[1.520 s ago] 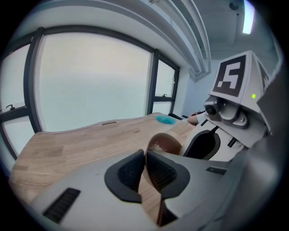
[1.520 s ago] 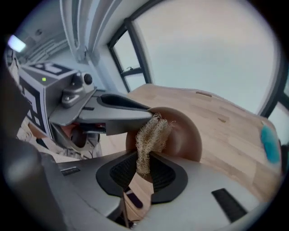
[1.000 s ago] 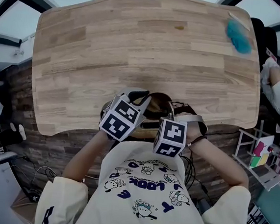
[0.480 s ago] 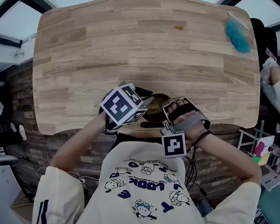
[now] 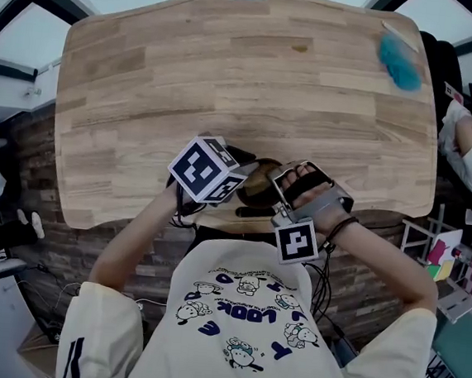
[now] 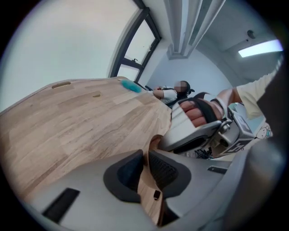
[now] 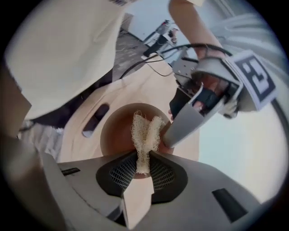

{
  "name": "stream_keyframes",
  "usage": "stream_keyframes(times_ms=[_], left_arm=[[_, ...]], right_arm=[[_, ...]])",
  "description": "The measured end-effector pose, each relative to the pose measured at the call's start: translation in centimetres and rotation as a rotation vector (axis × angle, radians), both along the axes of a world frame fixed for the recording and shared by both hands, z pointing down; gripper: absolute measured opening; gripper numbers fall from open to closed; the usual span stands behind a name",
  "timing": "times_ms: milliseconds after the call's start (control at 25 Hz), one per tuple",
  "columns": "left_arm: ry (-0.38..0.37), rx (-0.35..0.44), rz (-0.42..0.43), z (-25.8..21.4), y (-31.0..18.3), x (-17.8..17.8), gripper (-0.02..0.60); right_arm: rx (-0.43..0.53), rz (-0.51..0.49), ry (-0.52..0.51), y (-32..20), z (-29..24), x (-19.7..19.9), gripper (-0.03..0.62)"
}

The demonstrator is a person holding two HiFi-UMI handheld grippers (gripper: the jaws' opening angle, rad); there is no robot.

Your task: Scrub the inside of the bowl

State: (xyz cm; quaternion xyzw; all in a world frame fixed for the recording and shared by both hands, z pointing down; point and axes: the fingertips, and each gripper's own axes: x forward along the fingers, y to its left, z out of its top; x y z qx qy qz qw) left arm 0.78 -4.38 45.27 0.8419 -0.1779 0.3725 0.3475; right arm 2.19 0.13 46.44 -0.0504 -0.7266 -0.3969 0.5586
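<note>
Now my right gripper [image 7: 143, 159] is clamped on the scrub pad [image 7: 145, 133], which reaches ahead into the bowl [image 7: 115, 133]. My left gripper [image 6: 145, 158], jaws just opened slightly, pinches the rim. I judge scrubbing unfinished.

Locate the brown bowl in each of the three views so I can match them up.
Head view: bowl low centre, at the table's near edge.
Left gripper view: only a sliver of its brown rim, low centre, against the table edge.
Right gripper view: centre, partly behind the scrub pad.
Shared landmark: the wooden table beneath it.
</note>
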Motion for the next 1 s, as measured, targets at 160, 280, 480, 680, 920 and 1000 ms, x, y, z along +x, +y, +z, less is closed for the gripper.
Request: stream_keyframes(times_ms=[160,280,480,680,920,1000], left_arm=[[0.041,0.043,-0.04,-0.7,-0.5,0.0,0.071],[0.04,0.069,-0.067,-0.4,-0.6,-0.2,0.069],[0.083,0.053,-0.205,-0.1,-1.3,-1.3,0.069],[0.14,0.057,-0.373,-0.1,-2.3,-2.6,0.069],[0.178,0.138,-0.508,-1.2,-3.4,-3.8,0.074],[0.188,0.16,-0.534,-1.5,-3.5,-4.1,0.074]], right_arm=[[-0.252,0.242,-0.053,-0.3,0.7,0.4,0.08],[-0.366,0.362,-0.084,-0.4,1.0,0.3,0.08],[-0.614,0.63,-0.16,-0.2,1.4,0.0,0.08],[-0.858,0.921,-0.283,-0.5,1.0,-1.2,0.079],[-1.171,1.214,-0.444,-1.2,-0.3,-2.9,0.078],[-1.262,1.272,-0.487,-1.3,-0.8,-3.1,0.078]])
